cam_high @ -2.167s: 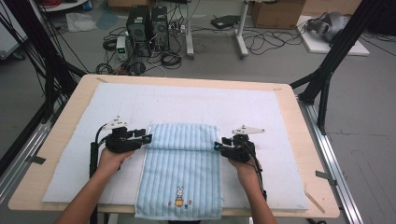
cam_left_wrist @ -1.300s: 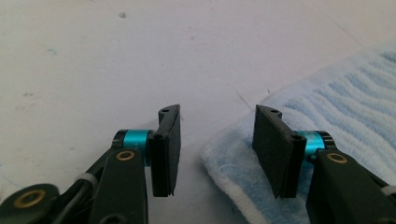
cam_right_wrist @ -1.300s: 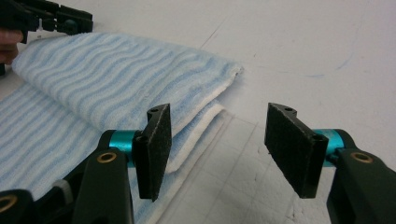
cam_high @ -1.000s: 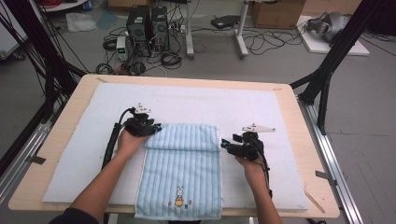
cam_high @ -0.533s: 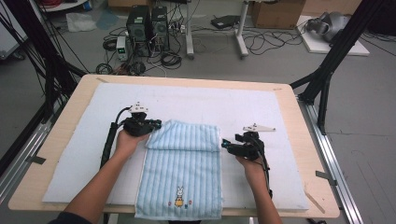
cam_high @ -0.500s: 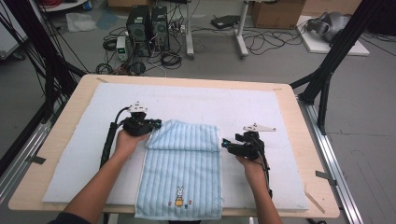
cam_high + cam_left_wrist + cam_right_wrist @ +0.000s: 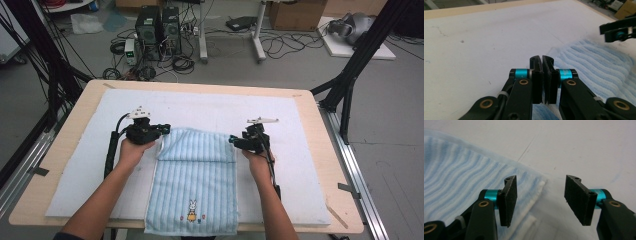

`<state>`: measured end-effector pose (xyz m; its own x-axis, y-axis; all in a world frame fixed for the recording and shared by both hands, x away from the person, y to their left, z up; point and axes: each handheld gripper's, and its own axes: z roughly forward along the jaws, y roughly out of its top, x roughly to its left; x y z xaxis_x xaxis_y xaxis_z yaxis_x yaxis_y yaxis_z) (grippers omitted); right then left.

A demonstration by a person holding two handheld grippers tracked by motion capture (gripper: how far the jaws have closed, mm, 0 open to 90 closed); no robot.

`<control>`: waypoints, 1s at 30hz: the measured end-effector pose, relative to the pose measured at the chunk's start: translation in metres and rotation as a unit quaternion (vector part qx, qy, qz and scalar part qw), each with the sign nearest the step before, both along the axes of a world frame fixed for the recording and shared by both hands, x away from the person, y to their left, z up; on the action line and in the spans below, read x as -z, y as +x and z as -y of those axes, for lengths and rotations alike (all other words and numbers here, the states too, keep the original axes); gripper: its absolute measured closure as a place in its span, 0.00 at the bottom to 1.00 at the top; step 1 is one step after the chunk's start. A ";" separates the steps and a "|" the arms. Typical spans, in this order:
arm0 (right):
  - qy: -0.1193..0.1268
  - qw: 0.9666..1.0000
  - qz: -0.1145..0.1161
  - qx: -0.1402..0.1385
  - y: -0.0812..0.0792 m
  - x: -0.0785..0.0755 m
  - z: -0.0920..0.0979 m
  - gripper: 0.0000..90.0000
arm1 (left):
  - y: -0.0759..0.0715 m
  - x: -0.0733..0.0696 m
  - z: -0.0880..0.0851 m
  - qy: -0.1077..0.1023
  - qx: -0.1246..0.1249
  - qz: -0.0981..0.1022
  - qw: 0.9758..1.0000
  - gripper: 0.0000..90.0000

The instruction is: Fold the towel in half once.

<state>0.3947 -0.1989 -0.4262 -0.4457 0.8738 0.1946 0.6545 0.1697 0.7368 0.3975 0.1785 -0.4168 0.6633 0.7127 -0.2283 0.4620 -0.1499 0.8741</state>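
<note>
Folding step: I have the left hand-held gripper (image 7: 165,129) clamped on the towel's (image 7: 195,185) ten o'clock corner, the towel at the surface's (image 7: 75,125) six o'clock edge; the right hand-held gripper (image 7: 539,197), just closing, straddles the two o'clock corner unpinched and must bite next.

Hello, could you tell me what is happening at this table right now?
A person is folding a light blue striped towel with a small rabbit picture on a white padded mat, using a black claw in each hand. The left claw is shut on the towel's far left corner and has lifted it slightly. The right claw is open over the far right corner and its jaws have just been closing; nothing is pinched there yet.
</note>
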 end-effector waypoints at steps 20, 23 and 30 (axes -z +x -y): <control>-0.005 0.997 0.015 -0.070 -0.001 -0.010 -0.022 0.93 | -0.012 -0.006 -0.020 -0.034 0.009 -0.011 0.999 0.96; 0.006 0.997 0.029 -0.077 -0.013 -0.020 -0.019 0.93 | -0.018 -0.009 -0.024 -0.038 0.015 -0.010 0.999 0.96; 0.050 0.994 0.054 -0.082 -0.043 -0.034 -0.001 0.94 | -0.038 -0.009 -0.034 -0.046 0.020 -0.005 0.999 0.96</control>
